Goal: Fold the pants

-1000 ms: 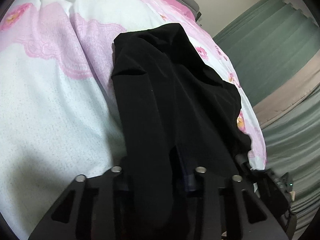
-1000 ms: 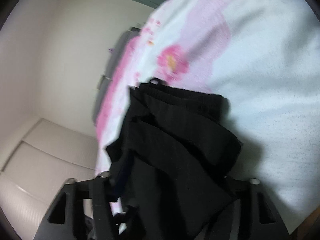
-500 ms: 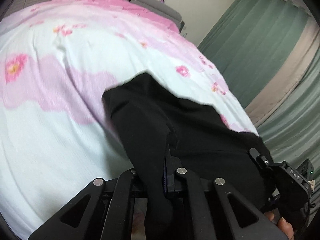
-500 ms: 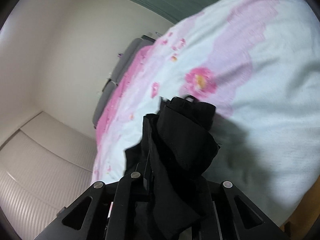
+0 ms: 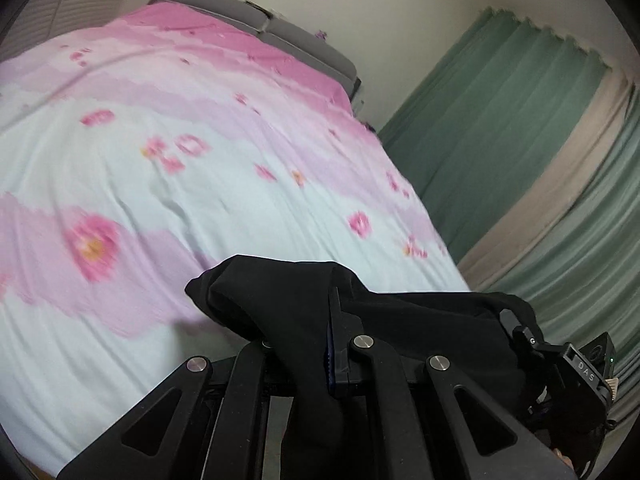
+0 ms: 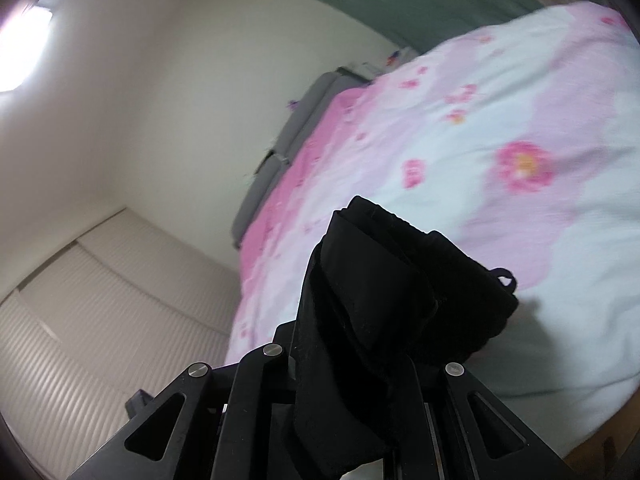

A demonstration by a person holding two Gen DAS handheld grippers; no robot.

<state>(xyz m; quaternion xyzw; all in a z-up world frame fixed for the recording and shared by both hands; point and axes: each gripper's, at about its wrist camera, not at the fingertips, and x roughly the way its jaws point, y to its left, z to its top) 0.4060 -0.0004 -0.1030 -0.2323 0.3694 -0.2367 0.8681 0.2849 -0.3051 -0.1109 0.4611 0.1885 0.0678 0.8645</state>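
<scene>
Left wrist view: the left gripper point(image 5: 316, 344) is clenched on the black pants point(image 5: 288, 304) at bottom centre, above the bed point(image 5: 200, 184). Right wrist view: the right gripper point(image 6: 352, 364) grips the bunched pants point(image 6: 384, 280) at lower centre; the bed point(image 6: 520, 128) fills the right side

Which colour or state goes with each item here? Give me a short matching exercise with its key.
Things:
1. pants
2. curtain
3. headboard
4. left gripper

Colour or state:
A. grey
B. jaws shut on cloth
C. black
D. green

Pairs: 1-C, 2-D, 3-A, 4-B
</scene>
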